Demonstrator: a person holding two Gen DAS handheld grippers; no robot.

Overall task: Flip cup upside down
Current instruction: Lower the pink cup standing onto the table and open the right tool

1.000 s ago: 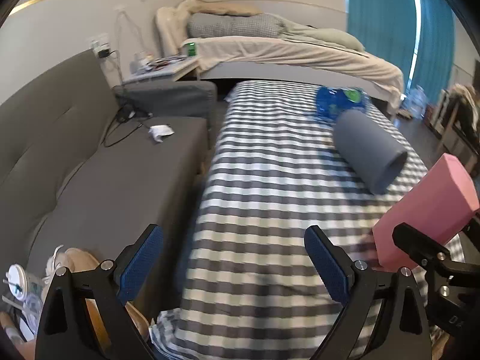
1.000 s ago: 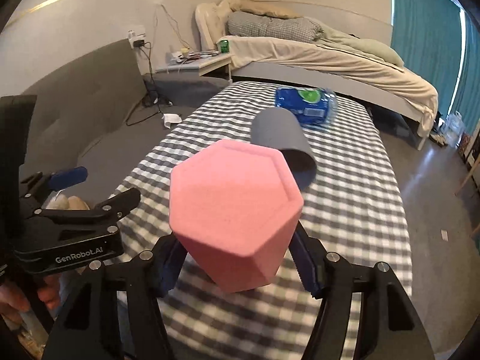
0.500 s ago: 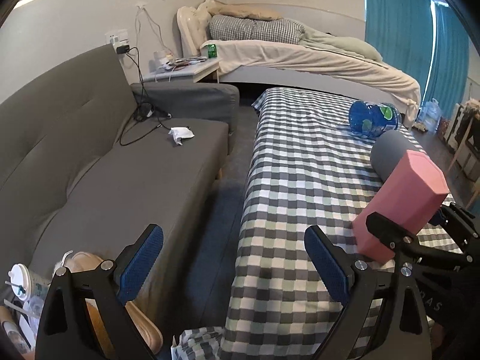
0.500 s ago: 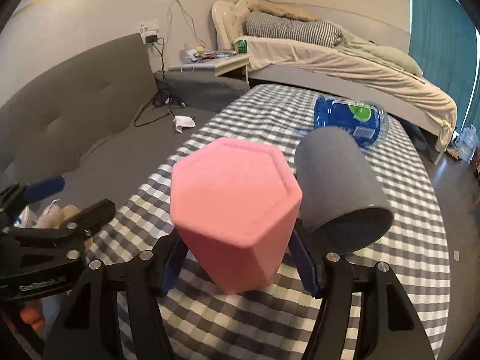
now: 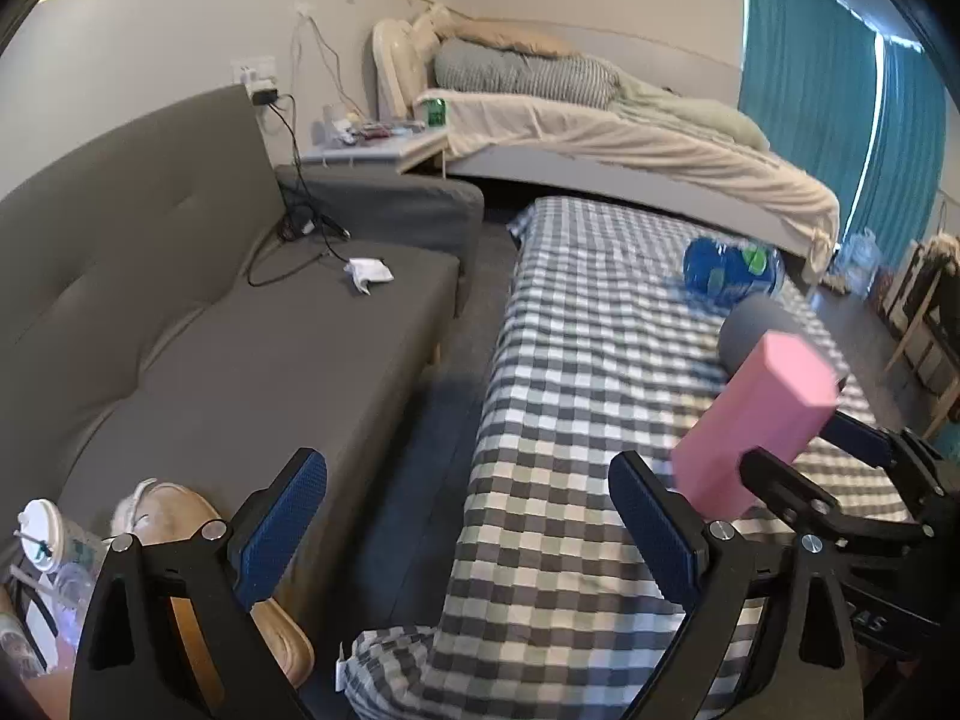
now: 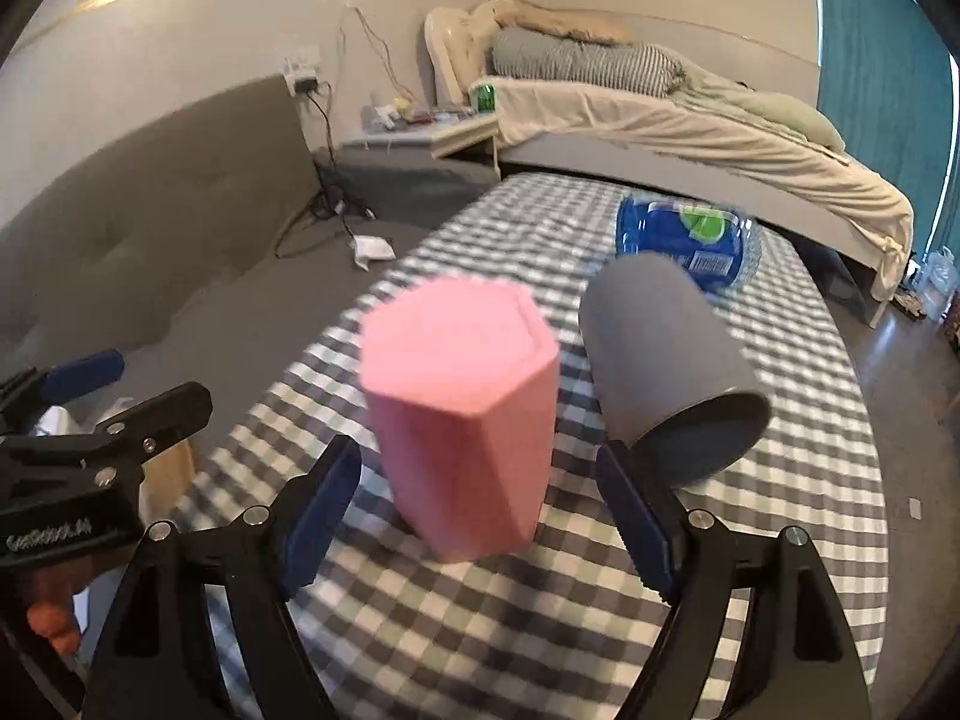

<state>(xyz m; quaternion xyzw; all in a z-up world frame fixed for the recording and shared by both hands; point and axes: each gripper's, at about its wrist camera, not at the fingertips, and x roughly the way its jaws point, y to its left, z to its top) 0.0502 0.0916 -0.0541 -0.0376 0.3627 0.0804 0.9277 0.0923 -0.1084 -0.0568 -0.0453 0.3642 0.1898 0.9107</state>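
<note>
A pink hexagonal cup (image 6: 465, 426) stands bottom-up on the checked table (image 6: 780, 528), tilted slightly. My right gripper (image 6: 480, 516) is open around its lower part, with gaps between both pads and the cup. The cup also shows in the left wrist view (image 5: 759, 414), with the right gripper (image 5: 840, 480) beside it. My left gripper (image 5: 468, 534) is open and empty, over the table's left edge.
A grey cup (image 6: 666, 360) lies on its side just right of the pink cup. A blue water-bottle pack (image 6: 684, 246) lies beyond it. A grey sofa (image 5: 210, 330) runs along the table's left side. A bed (image 5: 630, 138) stands behind.
The right gripper has opened and let go of the pink cup, which now rests on the table. The left gripper has drifted left and back.
</note>
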